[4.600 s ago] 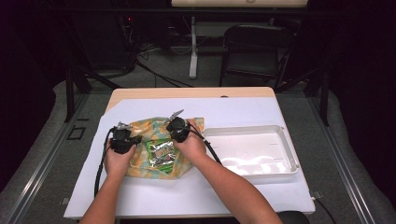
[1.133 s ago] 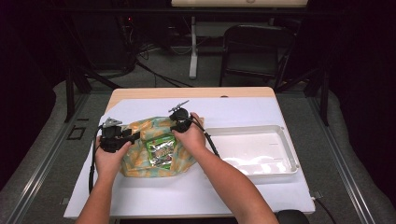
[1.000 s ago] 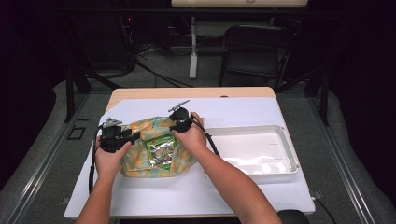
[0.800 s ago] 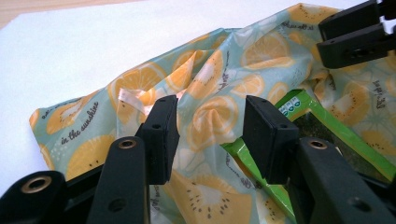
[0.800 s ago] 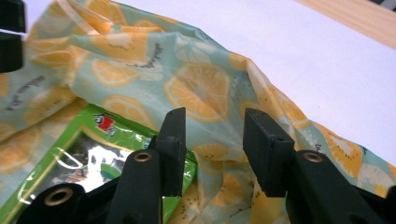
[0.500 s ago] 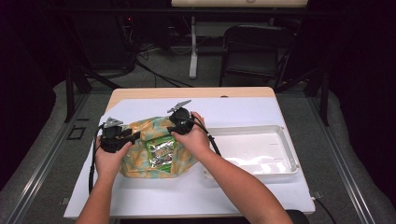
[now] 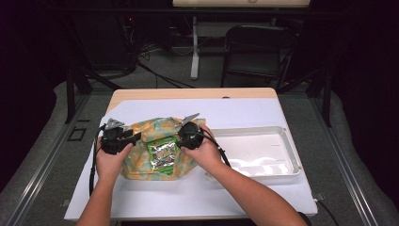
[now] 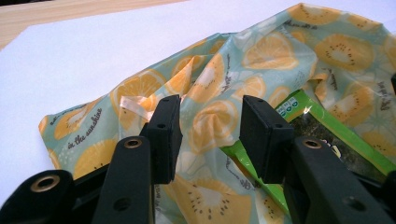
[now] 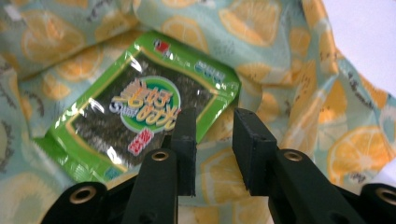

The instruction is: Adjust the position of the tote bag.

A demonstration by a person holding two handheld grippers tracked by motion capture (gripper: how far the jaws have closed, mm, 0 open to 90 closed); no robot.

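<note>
Green snack pack [image 9: 140,107] just ahead-left of right gripper [image 9: 211,122], nearer than left gripper [image 8: 208,121]; both grippers apart, holding nothing, right one just been closing.

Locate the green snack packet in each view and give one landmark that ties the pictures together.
High view: the green snack packet lies centre-left on the table, on the fruit-print bag, between the two grippers.
Left gripper view: at the right edge, its green rim just beyond the right-hand jaw.
Right gripper view: centre-left, tilted, label facing up, just beyond the jaws.
Shared landmark: the orange-slice print of the bag under the packet.
</note>
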